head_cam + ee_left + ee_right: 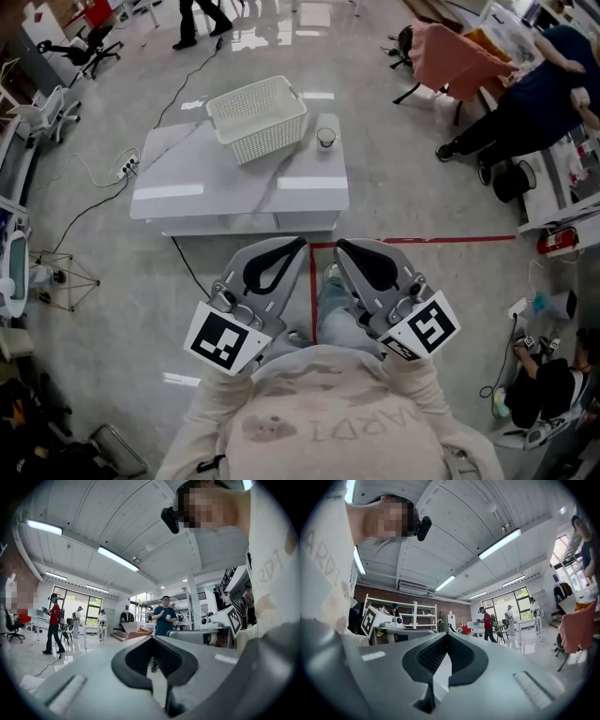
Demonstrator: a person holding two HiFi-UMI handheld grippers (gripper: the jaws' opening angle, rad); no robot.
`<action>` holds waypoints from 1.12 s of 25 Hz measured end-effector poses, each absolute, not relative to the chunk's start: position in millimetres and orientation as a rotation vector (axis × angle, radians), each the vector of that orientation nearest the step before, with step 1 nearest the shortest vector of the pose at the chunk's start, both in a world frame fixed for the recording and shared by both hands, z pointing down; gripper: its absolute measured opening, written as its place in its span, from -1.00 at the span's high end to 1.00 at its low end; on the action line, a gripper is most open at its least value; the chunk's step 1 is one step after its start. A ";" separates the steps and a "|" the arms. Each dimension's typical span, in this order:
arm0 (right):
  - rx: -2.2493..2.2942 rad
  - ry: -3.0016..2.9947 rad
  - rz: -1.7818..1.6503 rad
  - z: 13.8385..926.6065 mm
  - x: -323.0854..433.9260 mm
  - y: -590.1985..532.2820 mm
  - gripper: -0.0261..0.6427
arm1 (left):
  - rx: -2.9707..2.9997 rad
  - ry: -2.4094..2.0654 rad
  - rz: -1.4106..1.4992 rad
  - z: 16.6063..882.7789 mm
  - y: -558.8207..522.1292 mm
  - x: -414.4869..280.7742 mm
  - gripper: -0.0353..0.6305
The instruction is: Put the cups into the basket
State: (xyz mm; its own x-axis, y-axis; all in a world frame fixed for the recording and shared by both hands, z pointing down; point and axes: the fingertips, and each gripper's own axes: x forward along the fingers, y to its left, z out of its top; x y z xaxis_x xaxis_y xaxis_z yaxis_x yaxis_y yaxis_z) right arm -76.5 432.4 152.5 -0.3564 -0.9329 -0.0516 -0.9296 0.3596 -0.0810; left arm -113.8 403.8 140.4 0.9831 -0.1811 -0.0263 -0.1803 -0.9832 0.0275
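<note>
A white slatted basket (255,117) stands on the far left part of a low white table (239,192). One small cup (326,137) sits upright on the table just right of the basket, apart from it. Both grippers are held close to my chest, well short of the table. My left gripper (298,247) and right gripper (343,247) are shut with nothing between the jaws. The left gripper view shows its jaws (152,640) closed and pointing out into the room, as does the right gripper view (447,637); neither shows the table, basket or cup.
A red tape line (412,241) runs across the floor in front of the table. A power strip and cable (127,167) lie to the table's left. A person in dark blue (525,94) bends at a desk on the right, near a pink-draped chair (450,56).
</note>
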 end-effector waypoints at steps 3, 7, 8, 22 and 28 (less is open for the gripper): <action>-1.700 2.547 -0.034 152.7 -38.8 404.3 0.85 | 3.104 -0.308 -0.073 139.6 378.8 -78.3 0.89; -1.615 2.592 -0.024 144.0 9.1 359.1 0.85 | 3.107 -0.370 -0.085 132.0 340.8 -32.6 0.89; -1.596 2.607 -0.020 141.5 18.4 347.9 0.84 | 3.106 -0.380 -0.093 129.3 330.7 -23.6 0.89; -1.445 2.699 -0.107 163.5 110.7 233.2 0.85 | 3.083 -0.599 -0.094 133.6 215.2 50.2 0.89; -1.471 2.696 -0.139 171.4 108.8 177.6 0.84 | 3.097 -0.564 -0.016 147.4 161.8 53.1 0.89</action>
State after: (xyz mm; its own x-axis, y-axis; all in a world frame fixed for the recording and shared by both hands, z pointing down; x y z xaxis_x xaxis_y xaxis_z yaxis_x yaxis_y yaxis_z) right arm 108.8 177.6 171.4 -0.5403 -0.8413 -0.0157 -0.8352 0.5385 -0.1115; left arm 53.1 161.8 147.4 0.9357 -0.3527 -0.0111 -0.3528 -0.9357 -0.0043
